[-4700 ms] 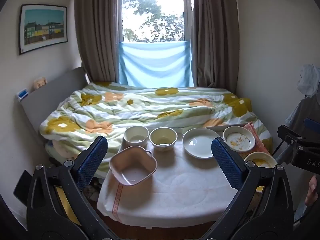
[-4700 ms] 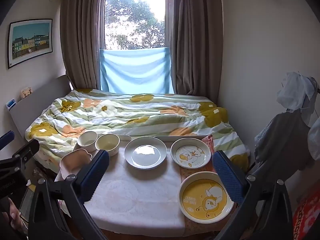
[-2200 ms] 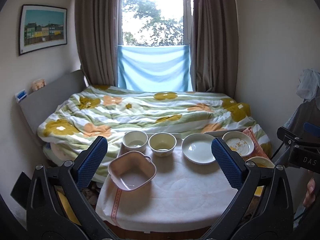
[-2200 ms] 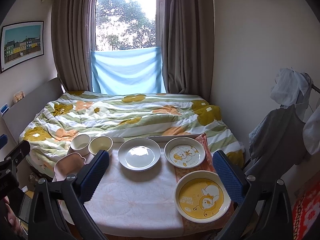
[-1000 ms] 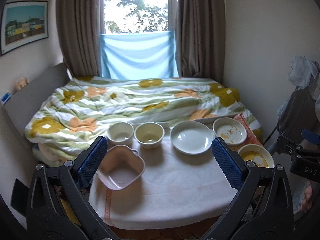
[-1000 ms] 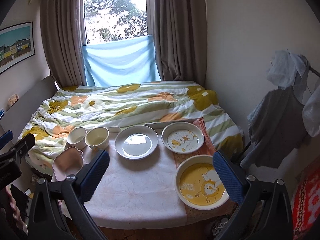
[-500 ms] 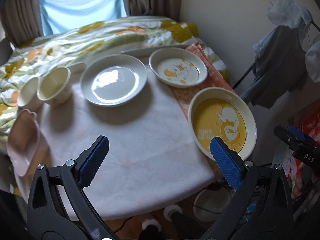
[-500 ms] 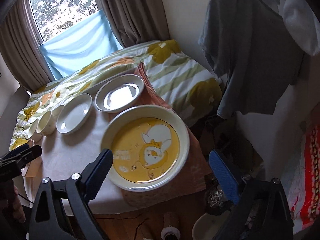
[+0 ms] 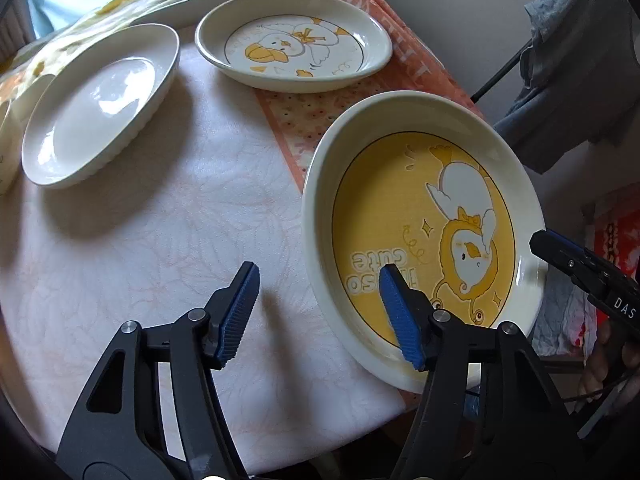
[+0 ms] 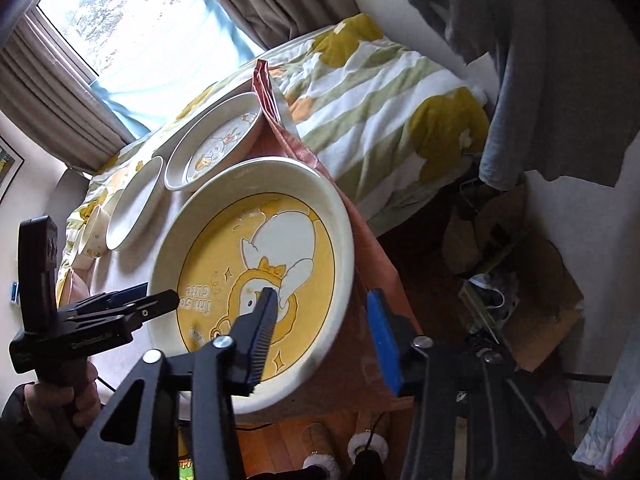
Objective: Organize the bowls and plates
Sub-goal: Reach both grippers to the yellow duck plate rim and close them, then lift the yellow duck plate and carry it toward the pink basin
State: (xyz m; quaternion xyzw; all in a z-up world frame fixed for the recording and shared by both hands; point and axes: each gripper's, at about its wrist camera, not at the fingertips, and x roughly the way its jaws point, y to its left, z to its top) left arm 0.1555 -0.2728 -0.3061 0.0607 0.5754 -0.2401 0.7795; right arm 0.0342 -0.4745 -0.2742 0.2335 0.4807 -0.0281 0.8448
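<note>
Left tool (image 9: pixel 316 312) and right tool (image 10: pixel 318 332), each with jaws apart and just now closing, straddle opposite rim sections of the yellow duck plate (image 9: pixel 384 208) without pressing on it. The plate sits at the worktop's (image 9: pixel 160 240) near right corner, partly on an orange cloth (image 9: pixel 304 120); a white duck plate (image 9: pixel 360 56) and plain white plate (image 9: pixel 96 108) lie beyond.

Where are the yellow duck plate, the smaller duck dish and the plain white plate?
yellow duck plate (image 9: pixel 384 200), left wrist view, yellow floor.
smaller duck dish (image 9: pixel 294 50), left wrist view, printed centre.
plain white plate (image 9: pixel 96 108), left wrist view, glossy centre.
</note>
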